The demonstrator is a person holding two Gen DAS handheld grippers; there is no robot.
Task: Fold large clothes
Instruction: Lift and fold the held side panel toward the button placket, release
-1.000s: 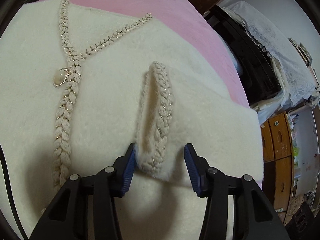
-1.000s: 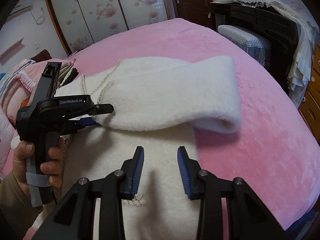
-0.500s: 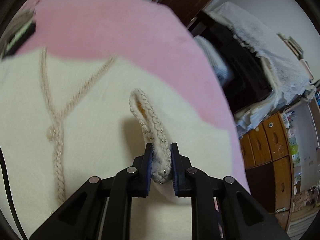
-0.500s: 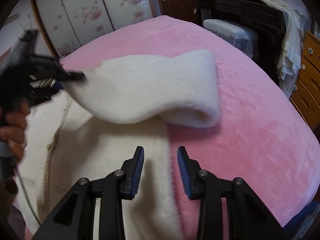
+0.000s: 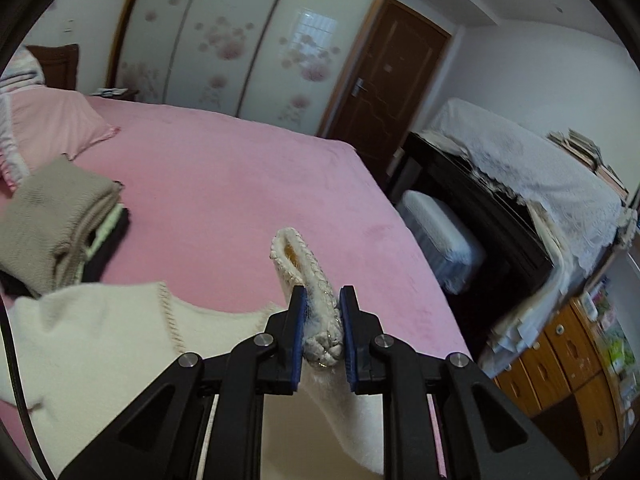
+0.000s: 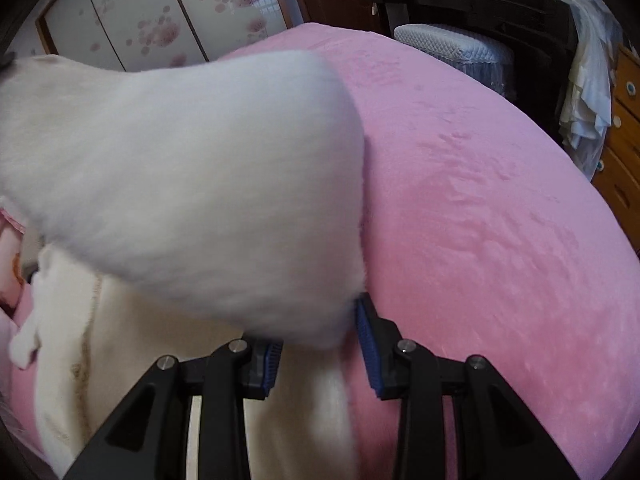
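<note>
A cream fuzzy cardigan (image 5: 100,336) with braided trim lies on the pink bed (image 5: 240,184). My left gripper (image 5: 322,332) is shut on the braided sleeve cuff (image 5: 298,260) and holds it lifted above the bed. In the right wrist view the raised sleeve (image 6: 180,184) hangs in front of the camera and over the cardigan's body (image 6: 132,360). My right gripper (image 6: 320,348) is open, its jaws on either side of the sleeve's lower edge, just above the garment at its right edge.
A stack of folded clothes (image 5: 52,220) and a pink pillow (image 5: 52,120) lie at the bed's far left. A dark piano with a lace cover (image 5: 540,184), a padded stool (image 5: 436,236) and wooden drawers (image 5: 572,380) stand right of the bed.
My left gripper closed on the sleeve cuff and lifted it up off the cardigan. The raised sleeve now hangs close in front of my right gripper, which has moved forward under it.
</note>
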